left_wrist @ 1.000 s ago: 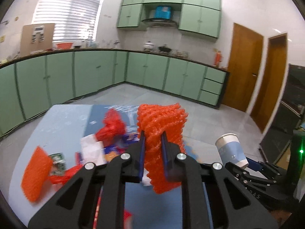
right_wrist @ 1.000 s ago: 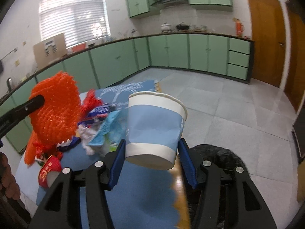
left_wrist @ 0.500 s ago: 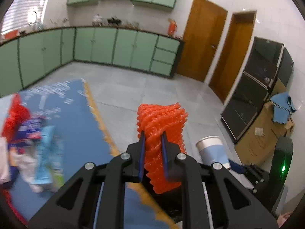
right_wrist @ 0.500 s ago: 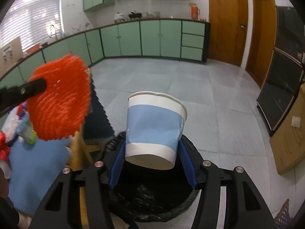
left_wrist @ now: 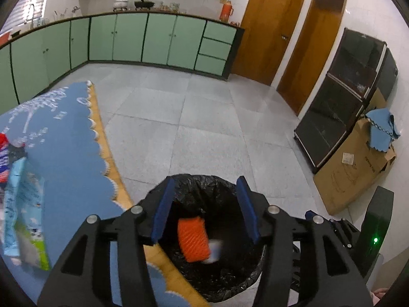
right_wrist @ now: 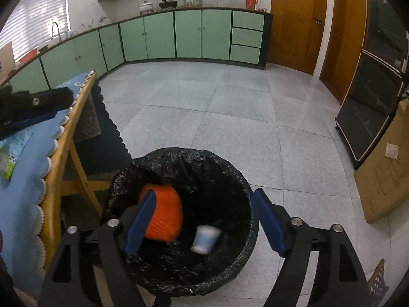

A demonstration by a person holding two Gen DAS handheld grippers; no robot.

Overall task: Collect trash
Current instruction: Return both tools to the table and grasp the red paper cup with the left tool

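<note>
both grippers now hang over the round bin lined with a black plastic bag [right_wrist: 237, 179], fingers spread wide and empty. left gripper [left_wrist: 204, 206] a second ago was clamped on the orange foam mesh sleeve [left_wrist: 193, 239]; half a second ago it was clamped too. now the sleeve is loose inside the liner, at about 6 o'clock between the blue pads in the left view. right gripper [right_wrist: 204, 223] has let go as well: the blue-and-white paper cup [right_wrist: 205, 238] it was squeezing is down in the bag, blurred, so probably mid-fall or tumbling. from the right view the sleeve [right_wrist: 163, 215] sits at 9 o'clock of the cup, near it; touching or not, can't tell.

so: two items binned in one pass, both drops landed inside the rim, nothing on the grey tile floor [right_wrist: 230, 107] around the bin.

further out at 9 o'clock, the wooden table under a scalloped blue cloth [left_wrist: 64, 153] has a light-blue and green plastic wrapper [left_wrist: 24, 212] on it, plus a red-and-blue scrap [left_wrist: 3, 145] cut off by the frame edge. my read: task not done, next trip goes back to that table. beyond that, green cabinets [left_wrist: 158, 41] along the 12 o'clock wall, irrelevant.

risk is low; liner looks seated on the rim.
</note>
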